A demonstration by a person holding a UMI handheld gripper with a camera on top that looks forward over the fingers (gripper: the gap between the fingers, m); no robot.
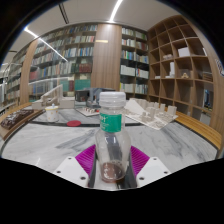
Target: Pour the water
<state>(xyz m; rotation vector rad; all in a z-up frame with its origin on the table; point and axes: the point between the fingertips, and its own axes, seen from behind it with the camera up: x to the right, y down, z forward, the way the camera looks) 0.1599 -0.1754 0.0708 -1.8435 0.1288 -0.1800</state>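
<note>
- The bottle [111,135] standing between the gripper [112,160] fingers wears a green band label just under its white cap; whatever is printed there is too small to read.
- The book spines on the bookshelves [75,62] at the back of the room show only as coloured stripes, with no title legible.
- No readable sign, number or brand shows anywhere else.

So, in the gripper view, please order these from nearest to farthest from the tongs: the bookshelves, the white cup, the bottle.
1. Bottle: between the fingers of the tongs.
2. White cup: beyond them on the table, left side.
3. Bookshelves: against the far wall.
</note>
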